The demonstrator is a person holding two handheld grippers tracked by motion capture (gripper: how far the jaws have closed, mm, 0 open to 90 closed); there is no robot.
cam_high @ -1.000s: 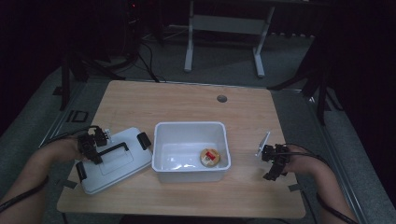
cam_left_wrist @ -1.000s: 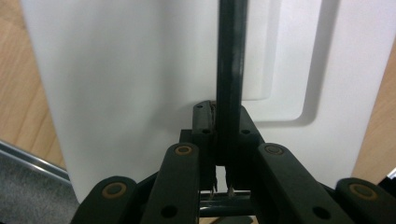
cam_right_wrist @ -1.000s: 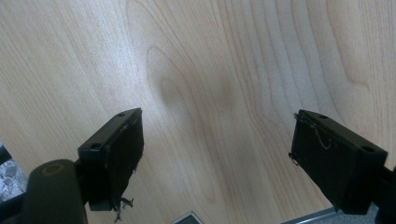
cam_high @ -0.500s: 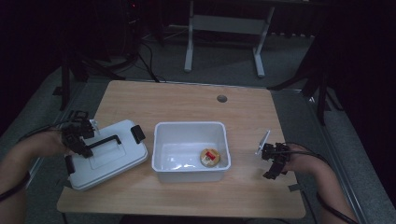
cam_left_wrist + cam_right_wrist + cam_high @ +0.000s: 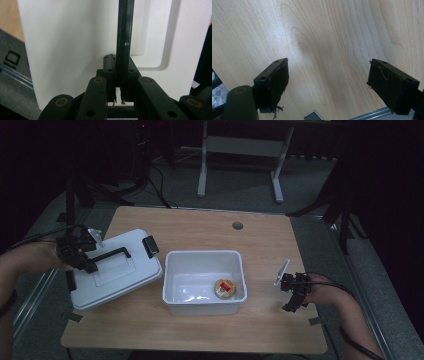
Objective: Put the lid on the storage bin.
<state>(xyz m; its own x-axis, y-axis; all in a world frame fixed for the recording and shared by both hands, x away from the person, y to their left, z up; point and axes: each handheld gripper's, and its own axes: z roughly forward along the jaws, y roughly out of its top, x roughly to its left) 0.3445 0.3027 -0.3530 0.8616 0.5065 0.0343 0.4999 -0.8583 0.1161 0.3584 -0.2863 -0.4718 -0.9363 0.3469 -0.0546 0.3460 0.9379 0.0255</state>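
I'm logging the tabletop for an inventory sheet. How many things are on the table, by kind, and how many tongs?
White lid with black handle: 1
White bin: 1
Round item in the bin: 1
Tongs, left and right: 2
Total: 5

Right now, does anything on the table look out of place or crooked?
Yes: the white lid sits off the white bin, skewed beside it and hanging over the table edge, its black handle pinched by the left tongs. Nothing looks spilled or broken.

Dim room, grey floor [image 5: 310, 185], metal stand [image 5: 240, 150] behind.
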